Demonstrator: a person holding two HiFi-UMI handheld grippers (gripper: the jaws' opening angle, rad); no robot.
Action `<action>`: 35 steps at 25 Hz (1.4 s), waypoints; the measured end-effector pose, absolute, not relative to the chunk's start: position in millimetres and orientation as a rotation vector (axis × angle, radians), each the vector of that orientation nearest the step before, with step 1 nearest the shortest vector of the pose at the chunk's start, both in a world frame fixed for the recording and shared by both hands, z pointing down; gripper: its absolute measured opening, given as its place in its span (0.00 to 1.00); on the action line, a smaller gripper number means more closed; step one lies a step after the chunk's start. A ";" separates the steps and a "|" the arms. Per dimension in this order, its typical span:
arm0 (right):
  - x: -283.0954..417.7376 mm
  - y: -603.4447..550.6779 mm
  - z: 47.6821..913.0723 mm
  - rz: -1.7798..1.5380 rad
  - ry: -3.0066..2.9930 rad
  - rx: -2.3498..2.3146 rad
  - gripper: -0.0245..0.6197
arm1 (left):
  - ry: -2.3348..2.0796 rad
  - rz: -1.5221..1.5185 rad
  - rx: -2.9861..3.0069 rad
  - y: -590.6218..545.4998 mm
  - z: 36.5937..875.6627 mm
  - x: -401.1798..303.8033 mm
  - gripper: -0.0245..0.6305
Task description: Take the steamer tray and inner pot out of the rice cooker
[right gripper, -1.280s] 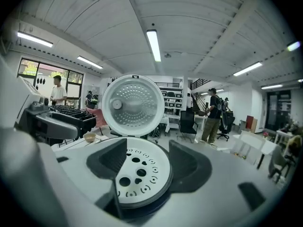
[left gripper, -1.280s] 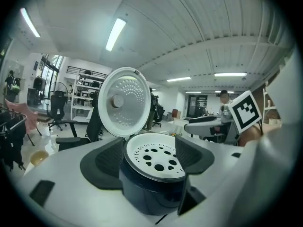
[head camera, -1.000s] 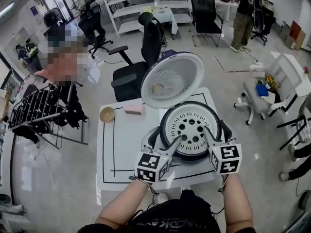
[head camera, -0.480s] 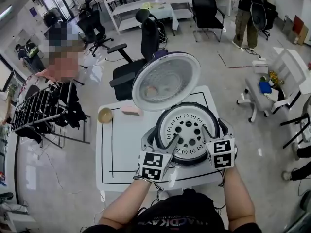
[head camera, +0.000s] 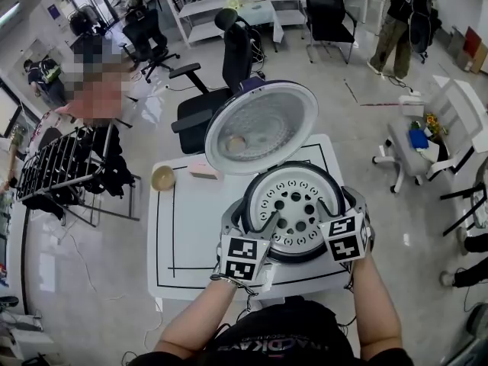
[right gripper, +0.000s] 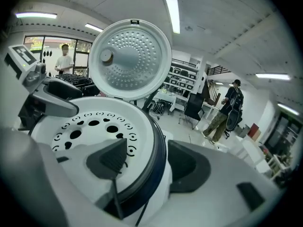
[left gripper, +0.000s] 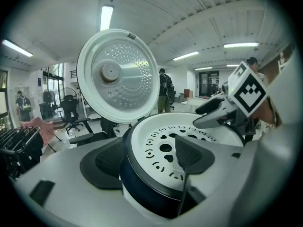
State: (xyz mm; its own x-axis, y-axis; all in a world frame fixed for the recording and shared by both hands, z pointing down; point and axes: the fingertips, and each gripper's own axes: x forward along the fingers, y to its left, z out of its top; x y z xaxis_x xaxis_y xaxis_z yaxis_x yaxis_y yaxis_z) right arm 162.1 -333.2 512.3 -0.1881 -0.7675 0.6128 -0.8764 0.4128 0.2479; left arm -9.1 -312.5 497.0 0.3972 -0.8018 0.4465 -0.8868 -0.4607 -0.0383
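a white table (head camera: 183, 235) is carrying the cooker (head camera: 230, 223) near its front right part, with a black chair (head camera: 221, 90) standing behind it on the floor. the cooker's lid (head camera: 263, 124) is standing open and tilting back, its dimpled inner face showing. the pot (left gripper: 142, 181) is sitting in the cooker body, its dark wall showing just under the rim in both gripper views, and the white tray (head camera: 293, 204) with round holes is lying on top of the pot, covering its mouth. the left gripper (head camera: 255, 221) is reaching in at the front left of the rim; in its own view its jaws are standing apart, one pad outside the pot wall and the other over the tray, with the rim of pot and tray between them and a strip of holed tray showing between the inner pad and the rim. the right gripper (head camera: 338, 208) is doing the same at the front right: its jaws are also apart, straddling the rim, one pad over the tray and one outside the pot. a small tan bowl (head camera: 162, 178) is sitting at the table's back left, well apart from the cooker.
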 end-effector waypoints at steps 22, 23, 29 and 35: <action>177.4 -334.7 502.3 0.148 -1.886 1.516 0.31 | -1.480 0.580 2.451 -309.7 491.4 -12.8 0.55; 177.6 -334.4 501.7 0.141 -1.884 1.525 0.31 | -1.479 0.580 2.452 -309.5 491.5 -13.2 0.55; 179.0 -330.7 490.4 0.082 -1.875 1.596 0.30 | -1.468 0.571 2.468 -308.8 488.4 -13.3 0.55; 184.3 -323.6 486.6 0.101 -1.900 1.677 0.28 | -1.448 0.555 2.503 -310.5 480.7 -8.7 0.55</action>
State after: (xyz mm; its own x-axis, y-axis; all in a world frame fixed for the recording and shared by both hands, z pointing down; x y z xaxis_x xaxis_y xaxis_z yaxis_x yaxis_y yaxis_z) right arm 184.3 -323.6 486.6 -0.0259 -0.8801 0.4742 -0.9254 0.2005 0.3215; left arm -8.7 -310.5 480.7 0.4505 -0.7912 0.4135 -0.8649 -0.5016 -0.0175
